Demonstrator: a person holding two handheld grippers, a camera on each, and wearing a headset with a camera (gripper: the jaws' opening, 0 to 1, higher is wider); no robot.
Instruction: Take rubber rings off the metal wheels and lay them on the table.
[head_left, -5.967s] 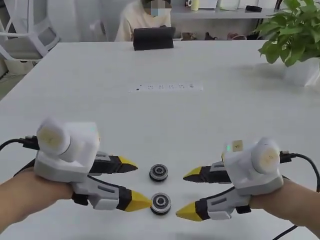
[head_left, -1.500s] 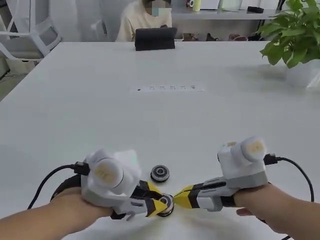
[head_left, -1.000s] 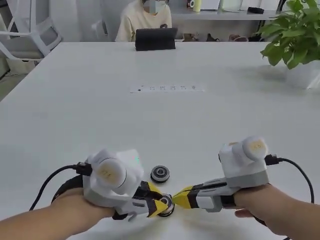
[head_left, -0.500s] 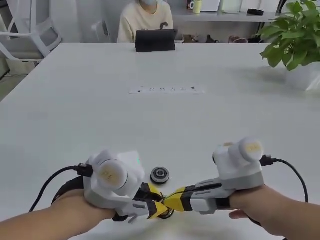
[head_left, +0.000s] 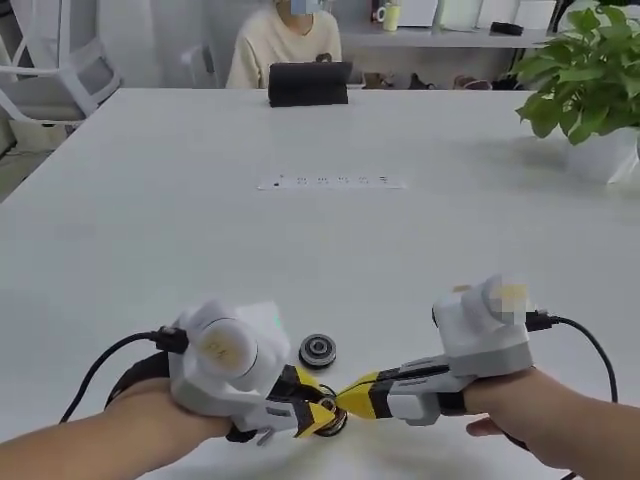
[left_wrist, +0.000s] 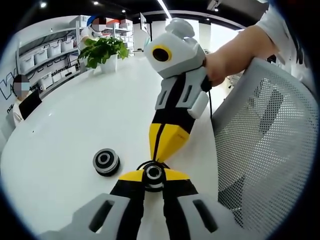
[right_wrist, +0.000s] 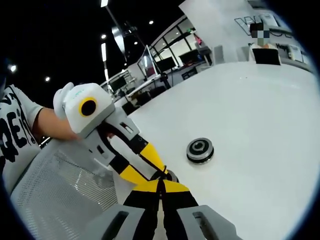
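Pinching the wheel (left_wrist: 154, 173) by the table's (head_left: 320, 250) near edge, my left gripper (left_wrist: 153, 178) meets my right gripper (right_wrist: 160, 181) tip to tip; that one squeezes the ring (left_wrist: 142, 164).

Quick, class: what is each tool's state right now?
Left tool: closed on a metal wheel.
Right tool: closed, tips against that wheel; what it pinches cannot be told.

potted plant (head_left: 585, 60) far right | dark laptop (head_left: 308, 80) far edge, person (head_left: 283, 45) behind it | socket strip (head_left: 332, 182) centre | mesh chair (left_wrist: 260, 145)
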